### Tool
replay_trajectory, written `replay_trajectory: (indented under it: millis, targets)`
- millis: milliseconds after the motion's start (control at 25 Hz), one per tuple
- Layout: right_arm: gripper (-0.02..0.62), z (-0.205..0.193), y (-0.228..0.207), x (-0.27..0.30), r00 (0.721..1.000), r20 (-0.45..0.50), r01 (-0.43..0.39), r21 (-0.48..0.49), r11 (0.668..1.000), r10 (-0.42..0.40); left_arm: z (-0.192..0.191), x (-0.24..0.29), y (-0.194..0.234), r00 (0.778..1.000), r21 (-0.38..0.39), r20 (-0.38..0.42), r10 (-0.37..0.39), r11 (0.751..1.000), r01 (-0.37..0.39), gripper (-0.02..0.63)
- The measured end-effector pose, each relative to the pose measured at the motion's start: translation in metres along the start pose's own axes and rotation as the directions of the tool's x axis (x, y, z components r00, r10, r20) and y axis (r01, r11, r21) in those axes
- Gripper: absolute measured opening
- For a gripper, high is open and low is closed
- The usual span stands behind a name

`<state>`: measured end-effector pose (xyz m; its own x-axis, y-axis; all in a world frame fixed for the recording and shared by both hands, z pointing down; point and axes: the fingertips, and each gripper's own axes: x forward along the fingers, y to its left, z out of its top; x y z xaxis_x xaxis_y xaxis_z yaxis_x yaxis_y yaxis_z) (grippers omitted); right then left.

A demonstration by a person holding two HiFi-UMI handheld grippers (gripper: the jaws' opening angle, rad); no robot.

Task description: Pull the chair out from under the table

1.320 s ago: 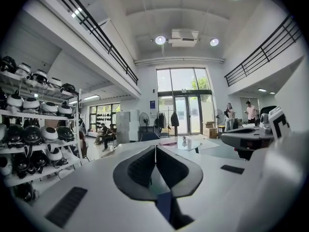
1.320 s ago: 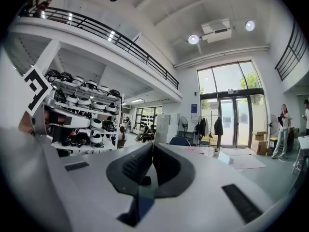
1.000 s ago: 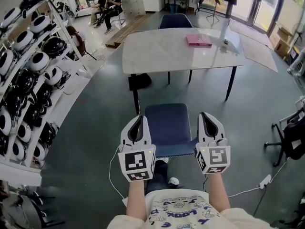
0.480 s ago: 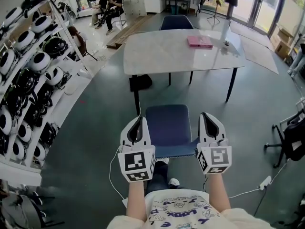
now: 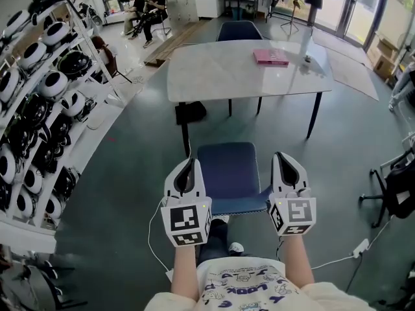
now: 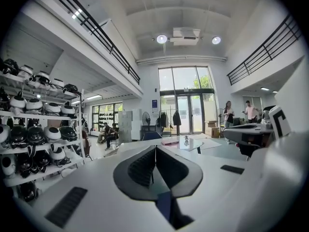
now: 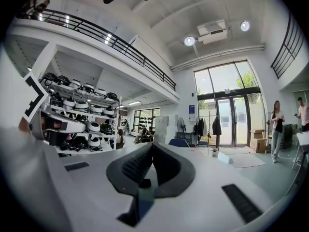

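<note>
The blue chair (image 5: 227,173) stands on the grey floor in front of the white table (image 5: 214,76), its seat out from under the top. In the head view my left gripper (image 5: 188,164) is beside the chair's left edge and my right gripper (image 5: 283,158) beside its right edge. Both point toward the table. In the left gripper view my left gripper (image 6: 155,149) has its jaws together with nothing between them. My right gripper (image 7: 151,146) in the right gripper view is likewise shut and empty. I see no contact between either gripper and the chair.
A pink book (image 5: 270,56) lies on the table and a second blue chair (image 5: 238,30) stands behind it. Shelves of helmets (image 5: 39,109) line the left side. A black office chair (image 5: 392,186) is at the right, a white cable (image 5: 337,258) on the floor.
Both grippers and the chair keep their places. A person has come into sight at the right edge of the head view.
</note>
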<state>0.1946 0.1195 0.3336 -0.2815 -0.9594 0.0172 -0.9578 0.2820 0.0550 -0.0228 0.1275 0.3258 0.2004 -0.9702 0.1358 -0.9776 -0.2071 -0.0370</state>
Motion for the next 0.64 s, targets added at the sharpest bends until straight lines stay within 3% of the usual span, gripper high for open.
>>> replay_trajectory:
  millis: [640]
  targets:
    - [0.005,0.0008,-0.0022,0.0008,1.000,0.000,0.002,0.002,1.000,-0.002,-0.0047,0.0035,-0.0030,1.000,0.010,-0.027,0.003,1.000,-0.003,0.021]
